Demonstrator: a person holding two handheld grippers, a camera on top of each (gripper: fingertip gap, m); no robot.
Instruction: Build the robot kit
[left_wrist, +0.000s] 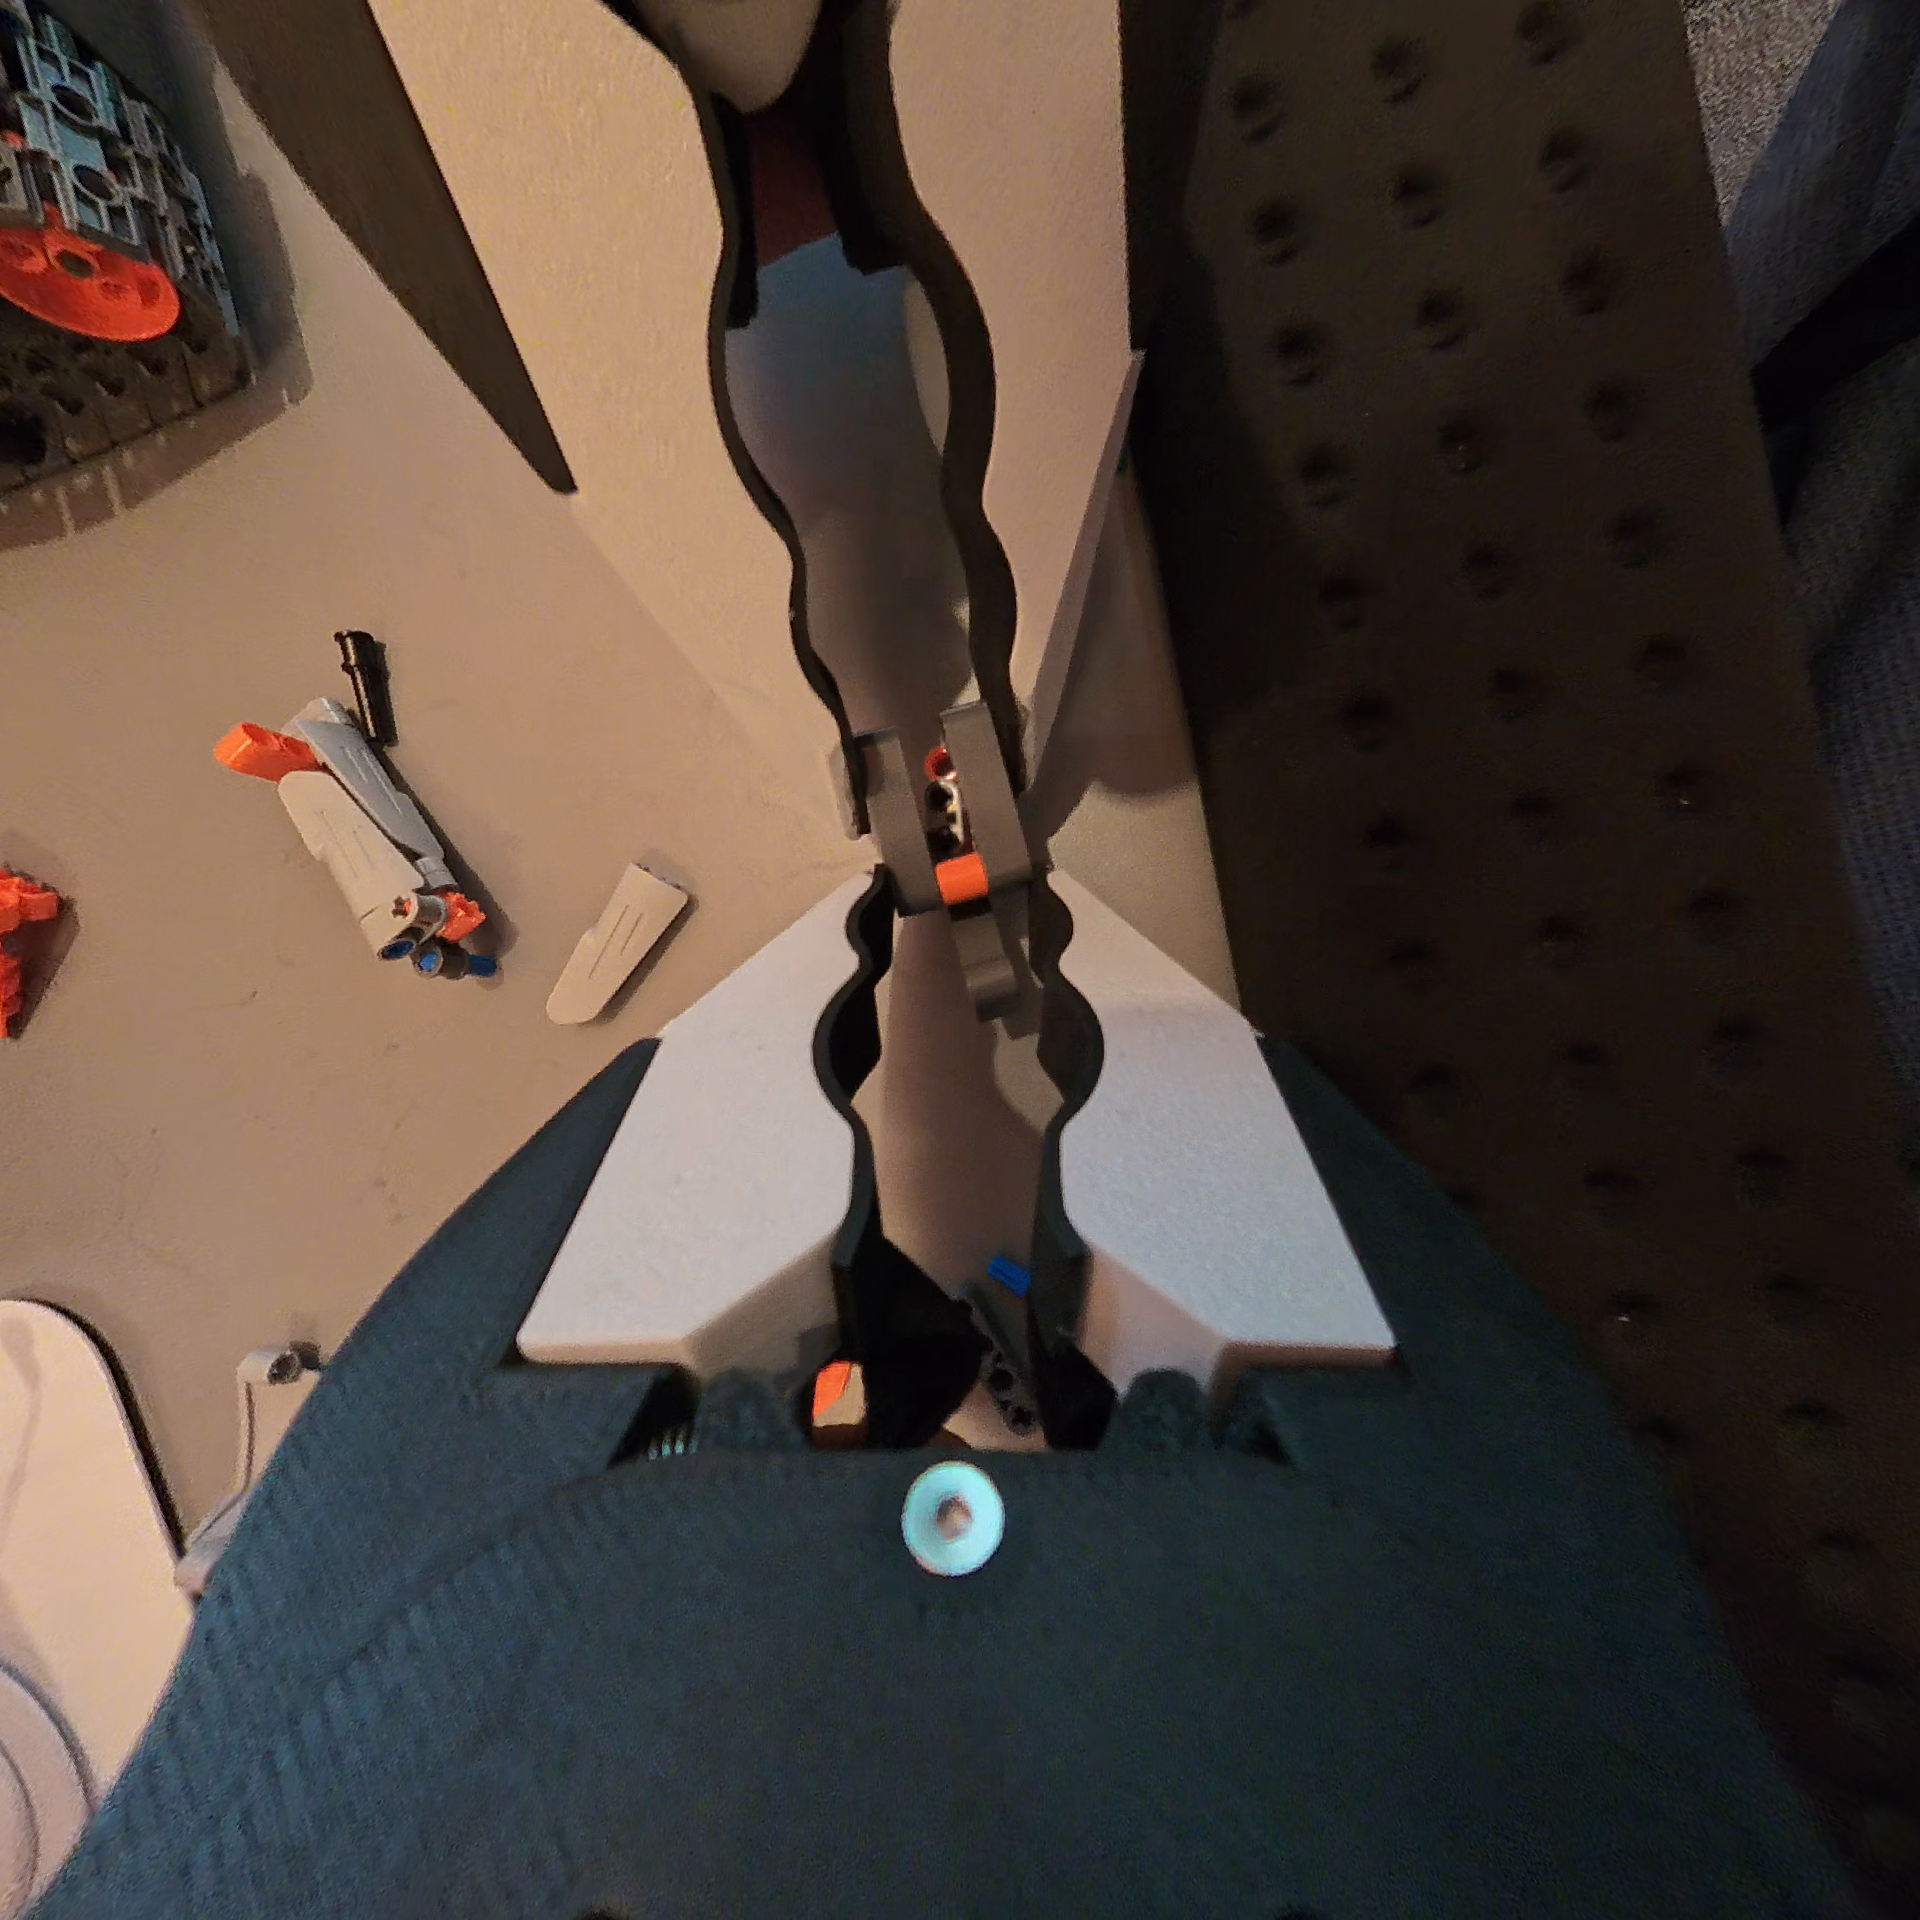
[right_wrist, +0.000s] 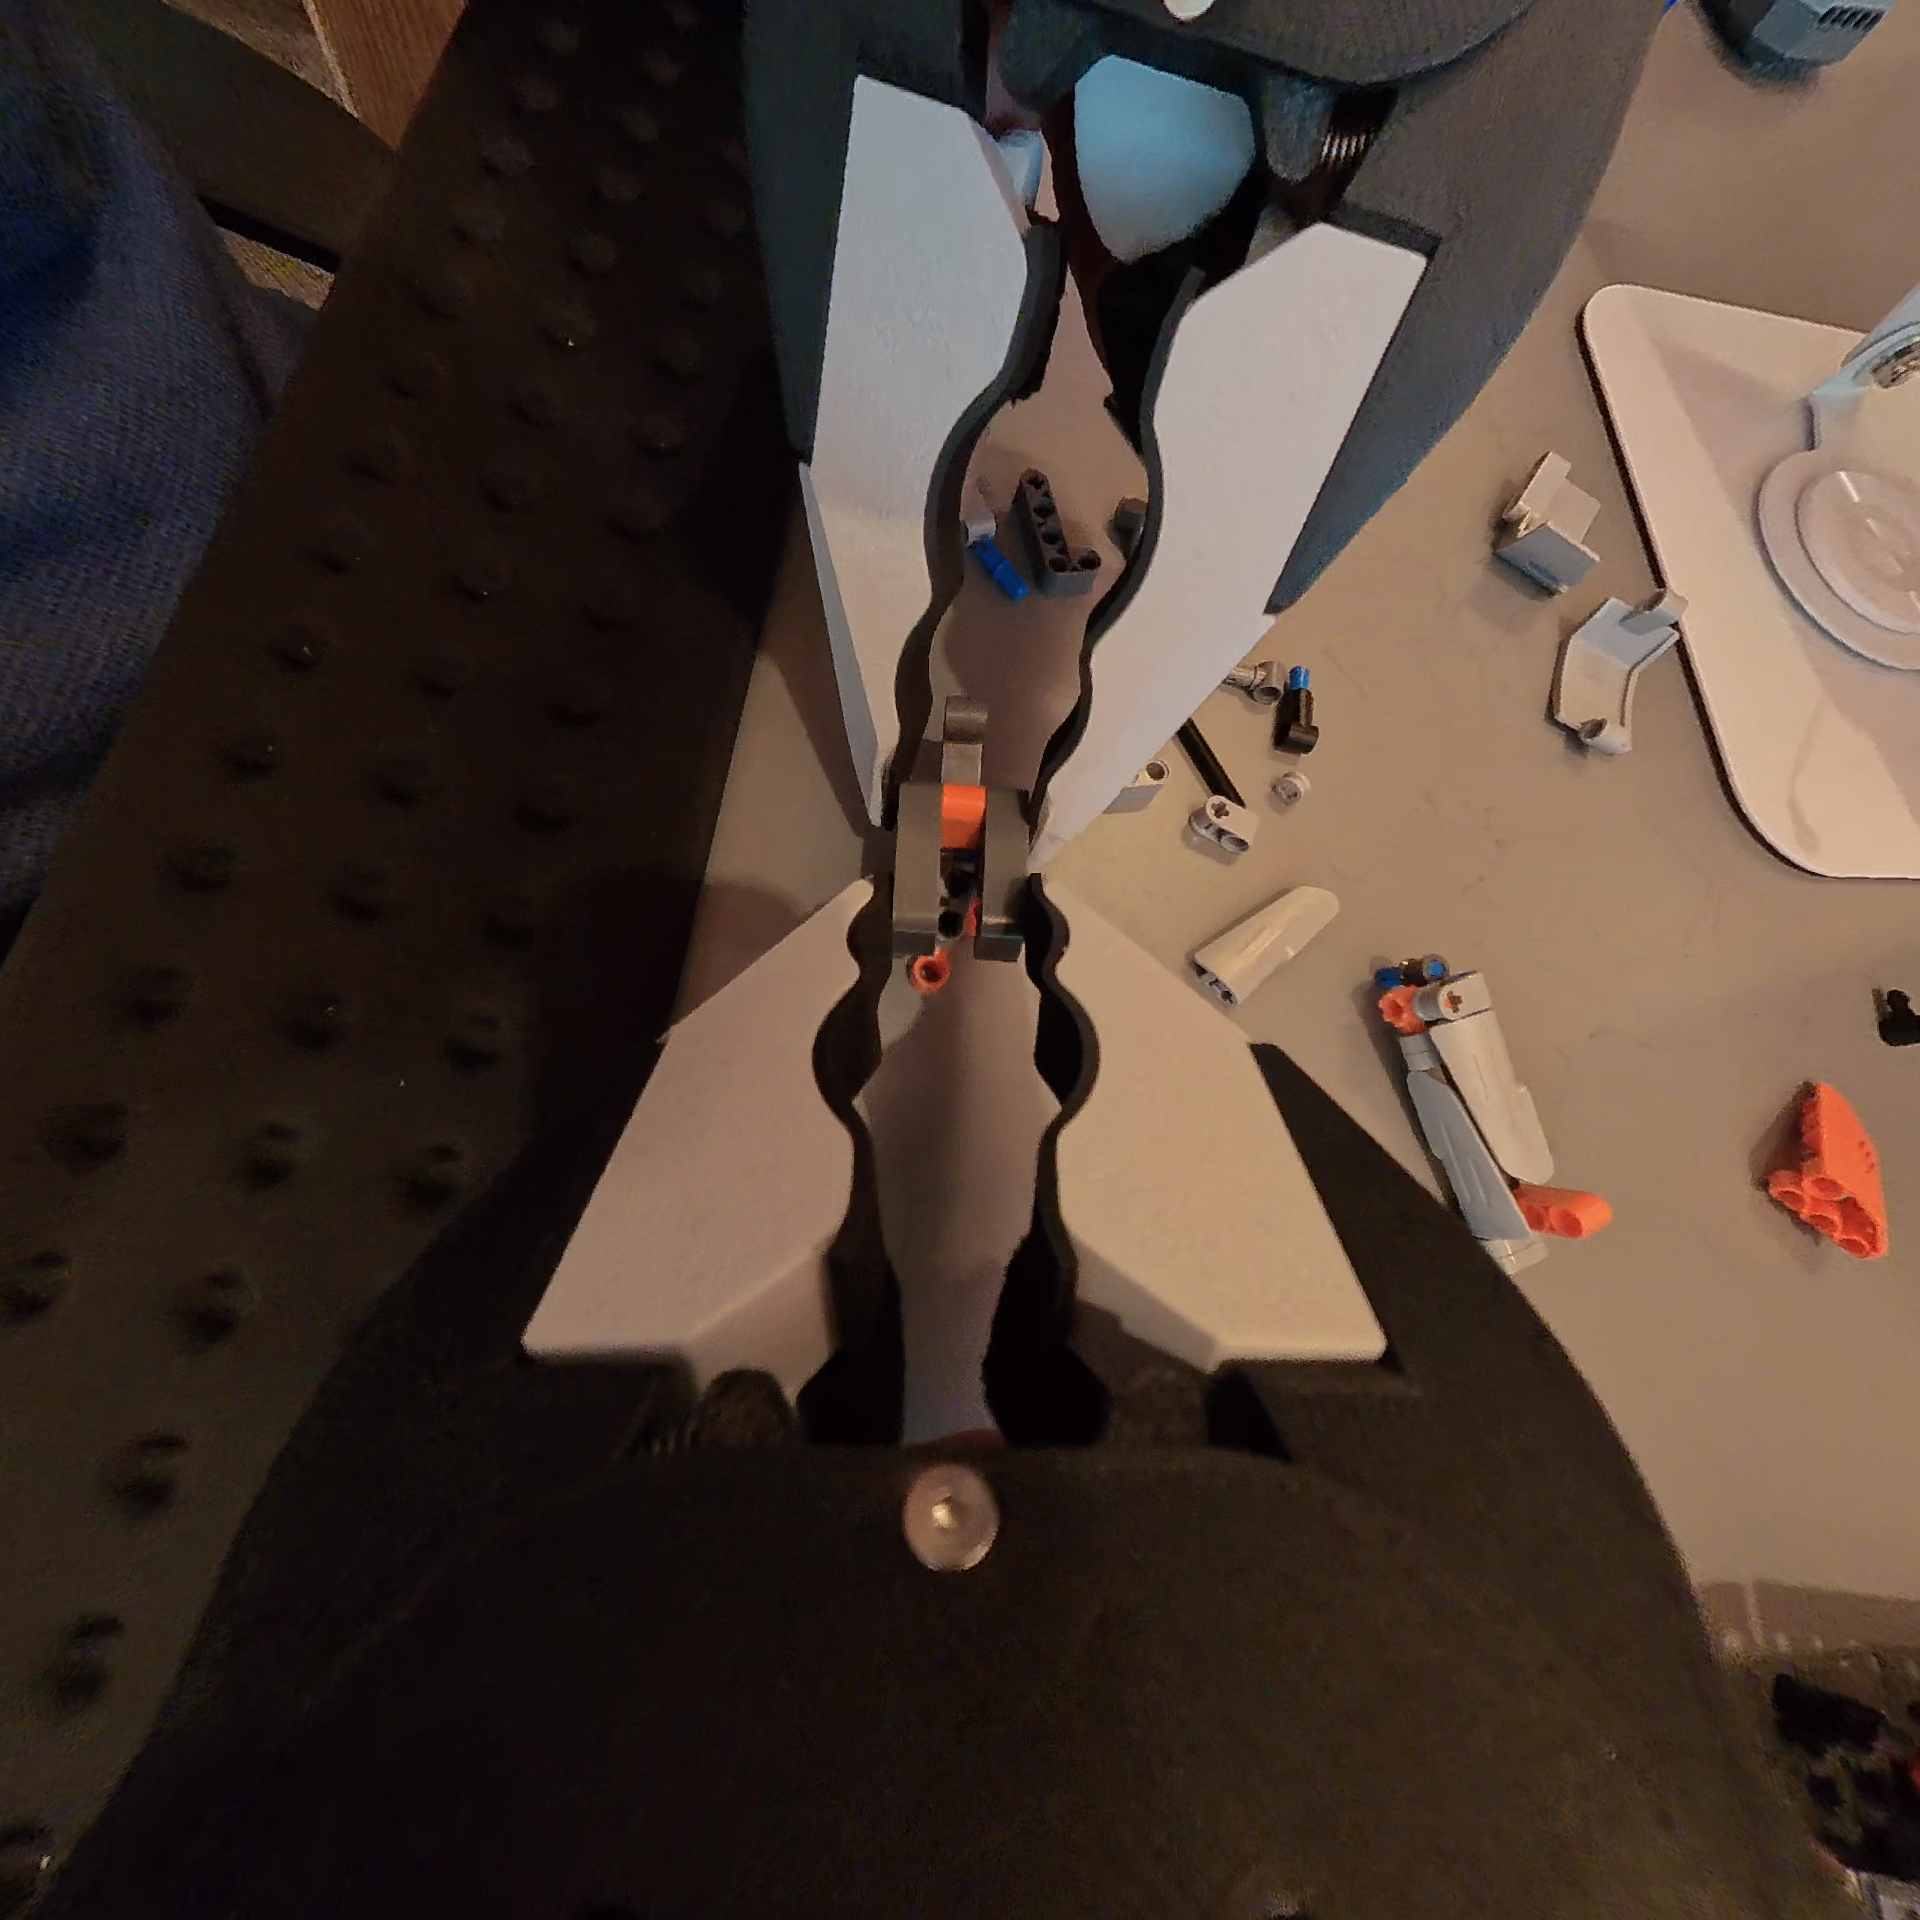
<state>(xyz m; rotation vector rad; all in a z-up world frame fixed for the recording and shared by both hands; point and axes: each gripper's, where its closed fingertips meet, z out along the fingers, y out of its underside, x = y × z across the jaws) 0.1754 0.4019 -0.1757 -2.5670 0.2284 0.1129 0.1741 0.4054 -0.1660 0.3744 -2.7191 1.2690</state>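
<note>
Both grippers clamp one small grey brick assembly between them, tip against tip, above the table.

The left gripper (left_wrist: 961, 914) has its fingers closed on the near end of the small grey brick assembly (left_wrist: 961, 831), and the right gripper (right_wrist: 951, 914) closes on the opposite end, so the piece hangs in the narrow space where the four fingertips meet. I judge that it is held from two sides to keep it steady while its parts are pressed or pulled. An orange piece (right_wrist: 961, 816) sits in its middle between two grey side beams. Below lies the beige table (right_wrist: 1455, 1403), with a grey and orange sub-assembly (left_wrist: 374, 842) and a white curved panel (left_wrist: 618, 940) well apart from the fingers. A black studded mat (left_wrist: 1455, 623) runs along the table edge.
</note>
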